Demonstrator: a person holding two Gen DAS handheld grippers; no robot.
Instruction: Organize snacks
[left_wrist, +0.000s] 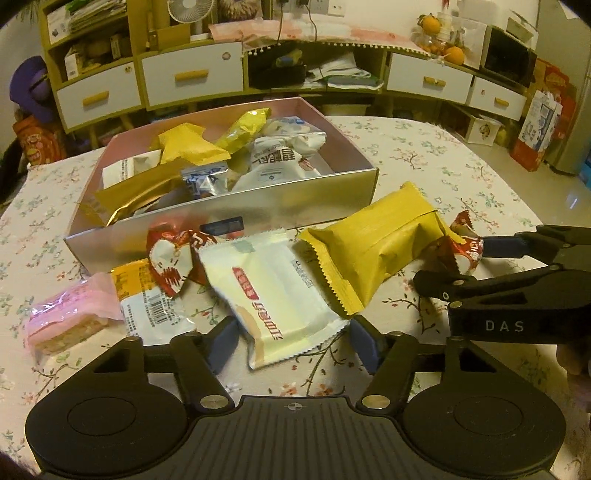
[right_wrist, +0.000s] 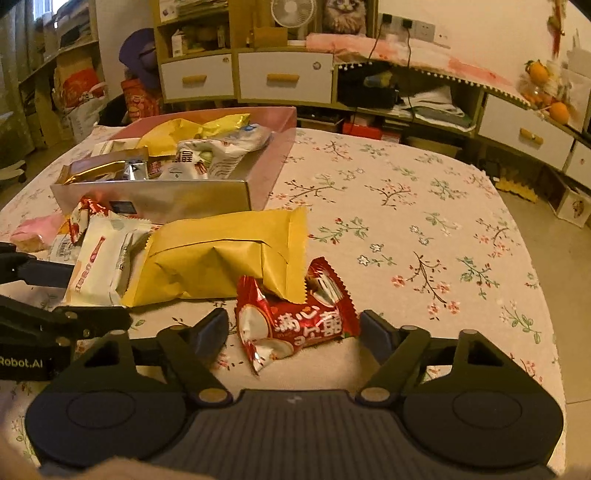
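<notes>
A pink box (left_wrist: 236, 210) (right_wrist: 184, 199) holds several snack packets. In front of it lie loose snacks on the flowered cloth. My left gripper (left_wrist: 291, 338) is open, its fingers either side of a white packet (left_wrist: 273, 295) (right_wrist: 99, 262). My right gripper (right_wrist: 293, 332) is open, its fingers either side of a red packet (right_wrist: 291, 325) (left_wrist: 463, 247). A big yellow packet (left_wrist: 373, 251) (right_wrist: 221, 254) lies between them, partly over the red one. Another red packet (left_wrist: 173, 266), a pink bar (left_wrist: 70, 317) and an orange-white packet (left_wrist: 151, 306) lie to the left.
The table (right_wrist: 424, 221) has a flowered cloth, with its edge at the right. Shelves and white drawers (left_wrist: 192, 74) stand behind it. The right gripper's body (left_wrist: 517, 291) shows in the left wrist view, close to the yellow packet.
</notes>
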